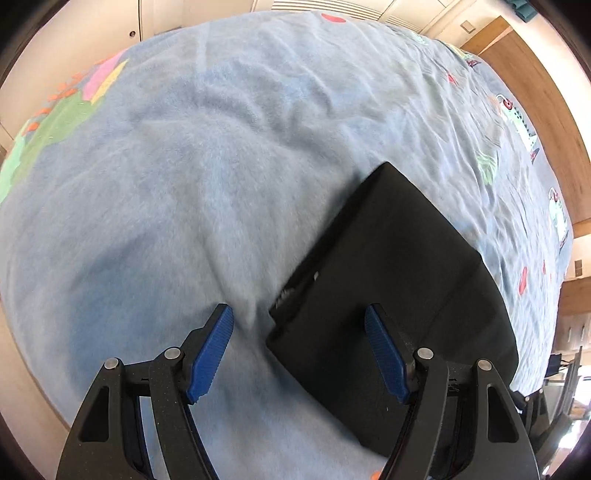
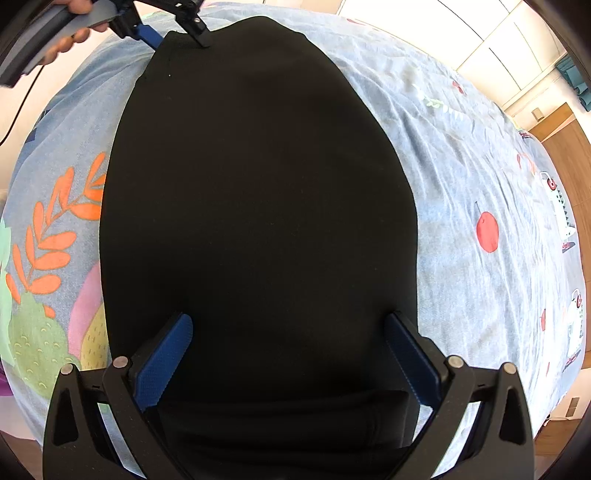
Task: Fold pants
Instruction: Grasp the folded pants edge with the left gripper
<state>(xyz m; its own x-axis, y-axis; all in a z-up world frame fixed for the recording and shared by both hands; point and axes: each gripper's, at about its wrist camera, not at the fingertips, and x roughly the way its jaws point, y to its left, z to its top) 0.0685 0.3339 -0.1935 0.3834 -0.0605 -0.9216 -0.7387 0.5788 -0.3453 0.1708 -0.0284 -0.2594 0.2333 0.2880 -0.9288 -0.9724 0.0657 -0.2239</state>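
The black pants point(image 2: 258, 206) lie flat on the blue patterned bedspread point(image 2: 461, 184), stretching away from me in the right wrist view. My right gripper point(image 2: 288, 325) is open, its blue pads point(image 2: 166, 362) on either side above the near end of the pants. My left gripper point(image 1: 299, 314) is open over a corner of the pants point(image 1: 388, 280); it also shows at the far end in the right wrist view point(image 2: 181, 37). Neither gripper holds cloth.
The bedspread point(image 1: 184, 184) covers a bed, wrinkled, with printed leaves point(image 2: 55, 229) and a cherry point(image 2: 487, 230). A wooden headboard or wall panel point(image 1: 535, 92) runs along the right. White cabinets point(image 2: 498, 48) stand behind. A hand point(image 2: 74, 33) holds the left gripper's handle.
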